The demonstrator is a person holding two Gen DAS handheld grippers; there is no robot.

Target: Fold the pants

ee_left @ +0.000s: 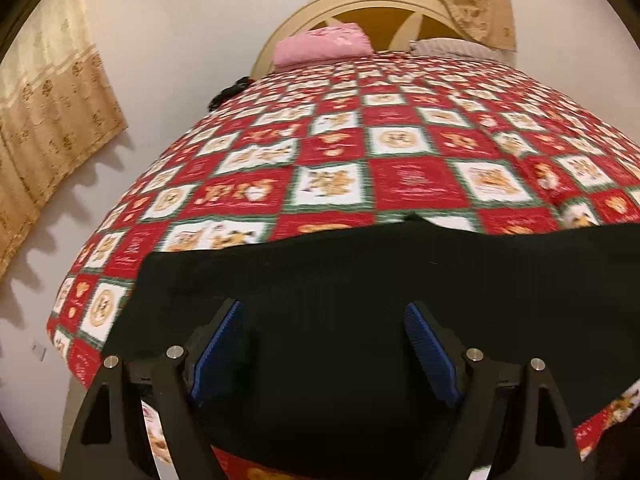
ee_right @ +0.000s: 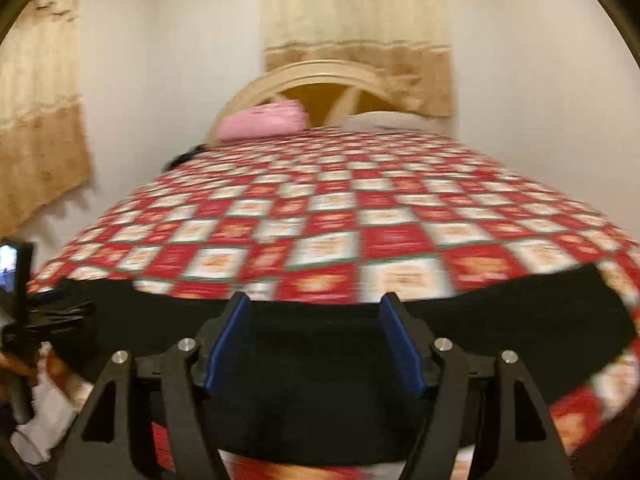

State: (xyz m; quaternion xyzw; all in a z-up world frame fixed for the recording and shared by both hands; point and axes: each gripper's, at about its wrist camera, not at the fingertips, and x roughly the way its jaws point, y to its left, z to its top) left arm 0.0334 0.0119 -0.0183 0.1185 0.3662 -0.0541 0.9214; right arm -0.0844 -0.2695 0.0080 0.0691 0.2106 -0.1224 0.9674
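Black pants [ee_left: 360, 280] lie flat across the near end of a bed with a red, white and green checked quilt [ee_left: 360, 152]. My left gripper [ee_left: 324, 344] hangs open above the pants, its blue pads [ee_left: 220, 344] wide apart with nothing pinched between them. In the right wrist view the same pants [ee_right: 500, 320] stretch across the near edge of the quilt [ee_right: 360, 220]. My right gripper [ee_right: 316, 340] is open over them, blue pads [ee_right: 228, 340] apart and no cloth gripped. The right wrist view is blurred.
A pink pillow [ee_left: 320, 46] and a pale pillow [ee_left: 452, 46] rest against the arched headboard [ee_left: 360, 0]. Beige curtains [ee_left: 44, 120] hang on the white walls. The other hand-held gripper [ee_right: 16, 280] and a hand show at the left edge of the right wrist view.
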